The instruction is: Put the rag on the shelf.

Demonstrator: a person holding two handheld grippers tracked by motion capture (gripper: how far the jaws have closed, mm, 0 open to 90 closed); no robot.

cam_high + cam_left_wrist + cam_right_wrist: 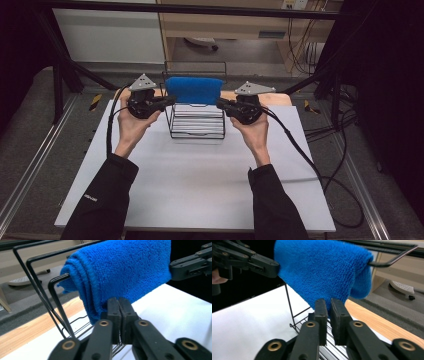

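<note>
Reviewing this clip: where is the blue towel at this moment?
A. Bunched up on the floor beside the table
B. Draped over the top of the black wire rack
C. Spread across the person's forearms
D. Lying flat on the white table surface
B: the blue towel hangs folded over the top wires of the black wire rack, between the left gripper and the right gripper, which sit at its two ends.

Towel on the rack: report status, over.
Left gripper shut on towel edge. Right gripper nearly shut at the other end, grip unclear. Towel draped over rack. Nothing in the way.
</note>
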